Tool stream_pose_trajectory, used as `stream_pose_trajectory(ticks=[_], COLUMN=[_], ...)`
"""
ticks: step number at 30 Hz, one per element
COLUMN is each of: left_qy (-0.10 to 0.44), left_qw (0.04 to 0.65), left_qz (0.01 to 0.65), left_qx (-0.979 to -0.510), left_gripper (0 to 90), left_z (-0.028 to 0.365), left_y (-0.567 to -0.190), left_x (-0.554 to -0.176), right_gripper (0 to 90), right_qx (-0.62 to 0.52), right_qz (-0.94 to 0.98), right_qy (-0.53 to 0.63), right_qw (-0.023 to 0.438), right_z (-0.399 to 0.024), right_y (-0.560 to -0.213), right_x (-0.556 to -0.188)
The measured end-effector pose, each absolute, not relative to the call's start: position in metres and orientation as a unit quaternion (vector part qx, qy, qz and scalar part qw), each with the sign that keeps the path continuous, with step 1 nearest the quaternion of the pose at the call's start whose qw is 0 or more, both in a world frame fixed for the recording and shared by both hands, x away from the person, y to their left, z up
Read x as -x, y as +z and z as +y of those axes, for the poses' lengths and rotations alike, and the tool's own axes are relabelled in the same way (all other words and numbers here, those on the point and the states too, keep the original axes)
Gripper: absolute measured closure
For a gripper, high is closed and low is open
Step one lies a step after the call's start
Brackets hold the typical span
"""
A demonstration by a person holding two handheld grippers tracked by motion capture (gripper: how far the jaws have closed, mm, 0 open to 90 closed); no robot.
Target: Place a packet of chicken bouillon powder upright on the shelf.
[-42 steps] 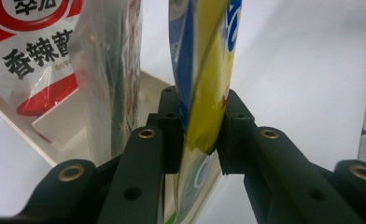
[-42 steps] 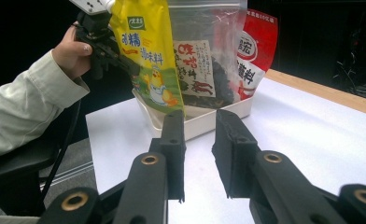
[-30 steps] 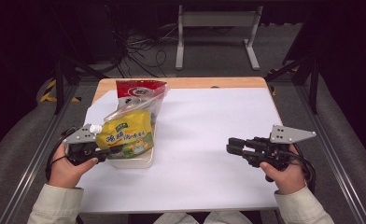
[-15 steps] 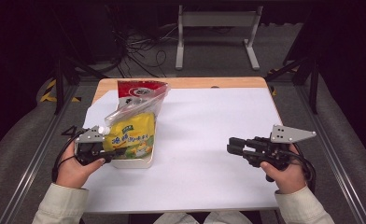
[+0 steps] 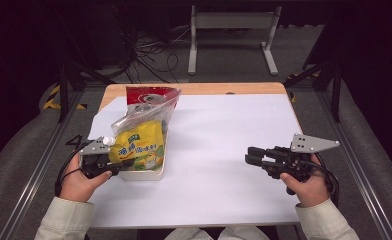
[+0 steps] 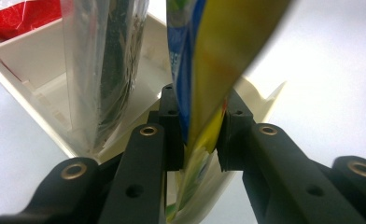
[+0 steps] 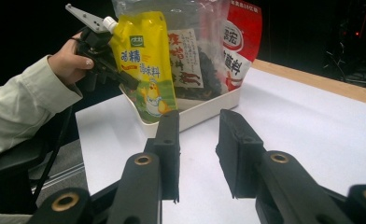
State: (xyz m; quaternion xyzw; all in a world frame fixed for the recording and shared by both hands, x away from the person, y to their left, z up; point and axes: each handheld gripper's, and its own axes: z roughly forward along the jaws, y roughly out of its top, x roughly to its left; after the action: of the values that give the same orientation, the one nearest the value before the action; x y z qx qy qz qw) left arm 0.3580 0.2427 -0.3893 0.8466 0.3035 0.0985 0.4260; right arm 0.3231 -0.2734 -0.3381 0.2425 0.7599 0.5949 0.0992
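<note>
Yellow pouch (image 5: 140, 145) gripped by left tool (image 5: 115, 165), standing in white tray (image 5: 145, 174)

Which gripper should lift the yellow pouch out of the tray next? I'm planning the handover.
Left. The left gripper is shut on the yellow pouch standing in the tray; the right gripper hangs apart over bare table, holding nothing.

A clear bag (image 5: 143, 116) of dark contents and a red packet (image 5: 146, 95) are stood in the white tray (image 5: 151, 173). Cables (image 5: 149, 52) are seen on the floor beyond the table (image 5: 224, 130).
</note>
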Motion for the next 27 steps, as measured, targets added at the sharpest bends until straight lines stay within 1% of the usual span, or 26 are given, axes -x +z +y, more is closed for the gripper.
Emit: stream_pose_trajectory(ticks=[4, 6, 7, 9, 12, 16, 19, 23, 27], left_qy=[0.114, 0.123, 0.129, 0.130, 0.143, 0.165, 0.178, 0.180, 0.184], left_qw=[0.426, 0.416, 0.419, 0.435, 0.444, 0.452, 0.459, 0.464, 0.460], left_qz=[0.299, 0.303, 0.309, 0.318, 0.331, 0.335, 0.340, 0.347, 0.351], left_qx=[-0.846, -0.849, -0.844, -0.832, -0.821, -0.810, -0.801, -0.795, -0.795], left_gripper=[75.1, 71.7, 67.2, 54.5, 40.1, 30.7, 25.5, 22.4, 18.7], left_z=[0.242, 0.242, 0.243, 0.246, 0.253, 0.264, 0.273, 0.279, 0.282], left_y=[-0.390, -0.389, -0.389, -0.386, -0.381, -0.376, -0.375, -0.378, -0.386], left_x=[-0.355, -0.353, -0.352, -0.349, -0.341, -0.328, -0.318, -0.310, -0.306], right_gripper=[68.9, 68.2, 68.1, 67.4, 65.5, 61.6, 55.1, 44.5, 38.0], right_qx=[-0.245, -0.247, -0.247, -0.248, -0.250, -0.249, -0.250, -0.261, -0.268], right_qz=[0.761, 0.761, 0.761, 0.761, 0.760, 0.761, 0.764, 0.769, 0.779], right_qy=[0.593, 0.592, 0.592, 0.591, 0.591, 0.589, 0.583, 0.570, 0.550], right_qw=[0.099, 0.100, 0.100, 0.100, 0.099, 0.106, 0.116, 0.123, 0.141], right_z=[-0.274, -0.275, -0.275, -0.275, -0.275, -0.274, -0.275, -0.280, -0.287], right_y=[-0.340, -0.340, -0.341, -0.341, -0.342, -0.343, -0.344, -0.347, -0.351], right_x=[-0.324, -0.325, -0.325, -0.327, -0.328, -0.330, -0.331, -0.332, -0.330])
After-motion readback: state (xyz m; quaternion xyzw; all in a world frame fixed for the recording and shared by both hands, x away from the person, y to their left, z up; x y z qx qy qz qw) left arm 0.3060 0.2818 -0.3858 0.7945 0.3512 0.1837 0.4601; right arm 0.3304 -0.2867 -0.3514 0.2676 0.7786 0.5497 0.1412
